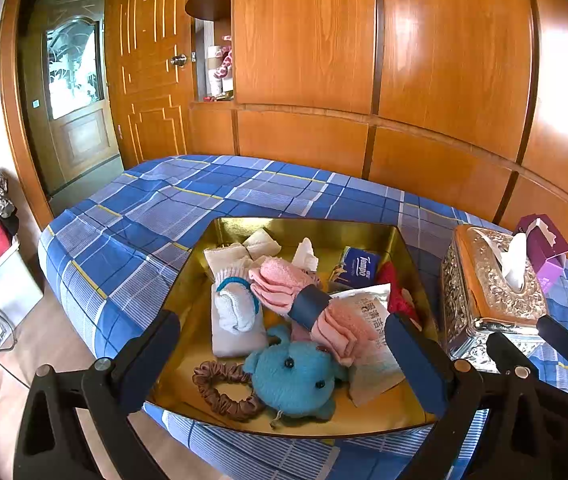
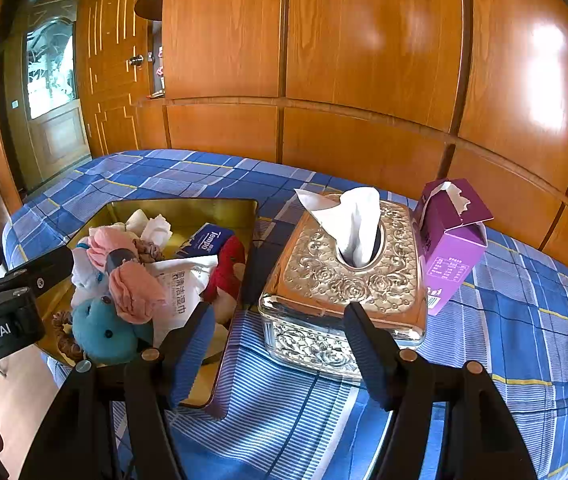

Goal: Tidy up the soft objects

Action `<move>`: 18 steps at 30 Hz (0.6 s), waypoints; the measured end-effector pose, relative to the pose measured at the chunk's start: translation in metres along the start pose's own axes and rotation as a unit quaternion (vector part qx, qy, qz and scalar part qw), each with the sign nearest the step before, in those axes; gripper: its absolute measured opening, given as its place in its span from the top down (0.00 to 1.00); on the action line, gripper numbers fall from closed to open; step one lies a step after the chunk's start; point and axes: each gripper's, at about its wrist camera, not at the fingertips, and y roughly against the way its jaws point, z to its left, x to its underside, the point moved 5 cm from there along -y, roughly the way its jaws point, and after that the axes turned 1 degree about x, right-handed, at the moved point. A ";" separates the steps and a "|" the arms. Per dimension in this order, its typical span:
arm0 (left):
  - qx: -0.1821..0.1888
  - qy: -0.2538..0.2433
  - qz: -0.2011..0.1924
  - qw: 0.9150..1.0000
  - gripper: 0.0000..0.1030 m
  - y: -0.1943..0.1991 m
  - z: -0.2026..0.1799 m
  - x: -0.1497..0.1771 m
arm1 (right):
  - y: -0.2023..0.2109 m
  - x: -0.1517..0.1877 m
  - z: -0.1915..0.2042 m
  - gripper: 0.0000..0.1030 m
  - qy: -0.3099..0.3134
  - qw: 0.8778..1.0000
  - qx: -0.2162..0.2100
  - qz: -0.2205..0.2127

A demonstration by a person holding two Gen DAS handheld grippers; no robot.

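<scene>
Here, a shallow gold metal tray (image 1: 404, 248) sits at the near edge of the blue plaid bed (image 1: 171, 208), holding one teal plush toy (image 1: 296, 376), one brown satin scrunchie (image 1: 223, 390), one pink cloth roll with a dark band (image 1: 304, 300), one white sock bundle tied with a teal hair band (image 1: 233, 308), one white wet-wipe packet (image 1: 368, 320), one blue Tempo tissue pack (image 1: 358, 270) and something red (image 1: 398, 292), half hidden. To the tray's right stand one ornate silver tissue box (image 2: 344, 280) and one purple carton (image 2: 452, 244), just beside it. The left tool (image 1: 284, 364) hovers spread wide over the tray, empty. The right tool (image 2: 279, 356) is likewise spread, empty, before the silver box.
</scene>
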 end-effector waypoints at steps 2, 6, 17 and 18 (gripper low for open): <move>0.000 0.001 0.000 1.000 0.00 0.000 0.000 0.000 | 0.000 0.001 0.000 0.34 0.000 1.000 -0.001 0.001; 0.000 0.001 -0.001 1.000 0.00 0.001 0.001 0.000 | -0.001 0.001 0.000 0.34 -0.001 1.000 -0.001 0.001; -0.002 0.001 -0.002 1.000 0.00 0.002 0.001 0.000 | 0.000 0.003 0.000 0.34 -0.001 1.000 -0.003 0.003; -0.002 0.001 -0.002 1.000 0.00 0.001 0.001 0.000 | 0.000 0.003 0.000 0.34 -0.001 1.000 -0.002 0.003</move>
